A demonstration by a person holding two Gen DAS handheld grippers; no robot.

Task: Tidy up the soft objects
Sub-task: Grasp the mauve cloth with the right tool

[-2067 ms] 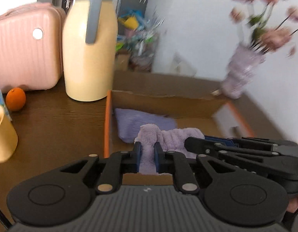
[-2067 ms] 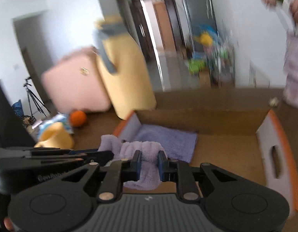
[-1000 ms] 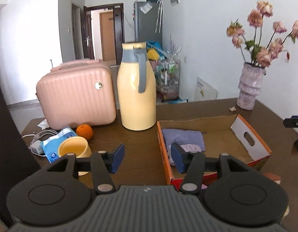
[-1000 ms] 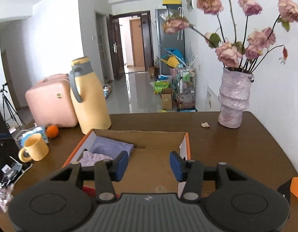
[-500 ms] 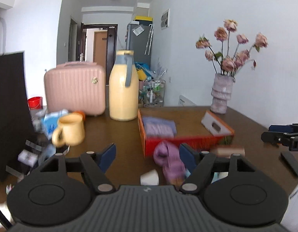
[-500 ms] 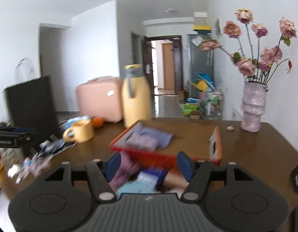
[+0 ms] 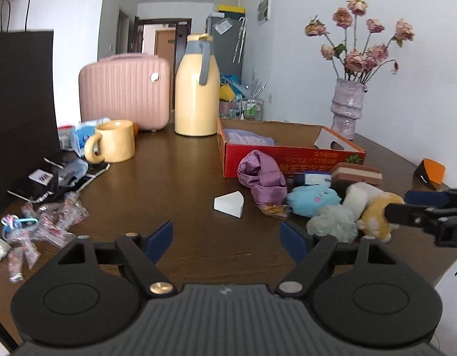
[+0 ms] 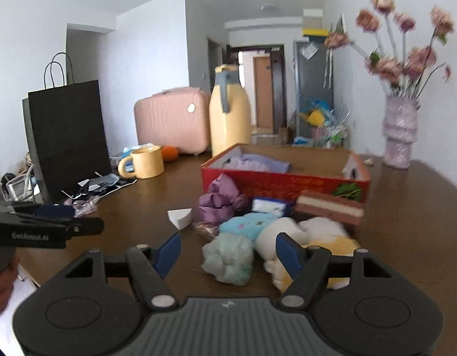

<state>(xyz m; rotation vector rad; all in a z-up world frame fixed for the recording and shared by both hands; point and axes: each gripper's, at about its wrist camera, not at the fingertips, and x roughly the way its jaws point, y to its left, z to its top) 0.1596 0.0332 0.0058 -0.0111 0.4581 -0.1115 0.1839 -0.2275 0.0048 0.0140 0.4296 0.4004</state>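
A red cardboard box [image 7: 287, 157] [image 8: 284, 181] on the brown table holds purple towels [image 7: 247, 140] [image 8: 258, 161]. In front of it lies a heap of soft things: a purple satin cloth [image 7: 262, 176] [image 8: 219, 200], a blue plush [image 7: 313, 200] [image 8: 249, 222], a pale green puff [image 7: 332, 224] [image 8: 228, 258], a white and yellow plush toy [image 7: 373, 210] [image 8: 311, 237]. My left gripper [image 7: 227, 241] hangs low over bare table, its jaws still opening, nothing between them. My right gripper [image 8: 228, 250] is just short of the green puff, jaws opening, pads not touching it.
A yellow jug [image 7: 196, 89], pink case [image 7: 124, 92], yellow mug [image 7: 114, 141] and black paper bag [image 8: 68, 136] stand at the back left. Wrappers and small clutter [image 7: 44, 219] lie at the left. A flower vase [image 7: 347, 109] stands at the back right; a white wedge [image 7: 229, 203] lies mid-table.
Both grippers let go of the purple towel in the box, drew back toward the near table edge and sank low. Their jaws have spread wider, and the heap of soft things came into view.
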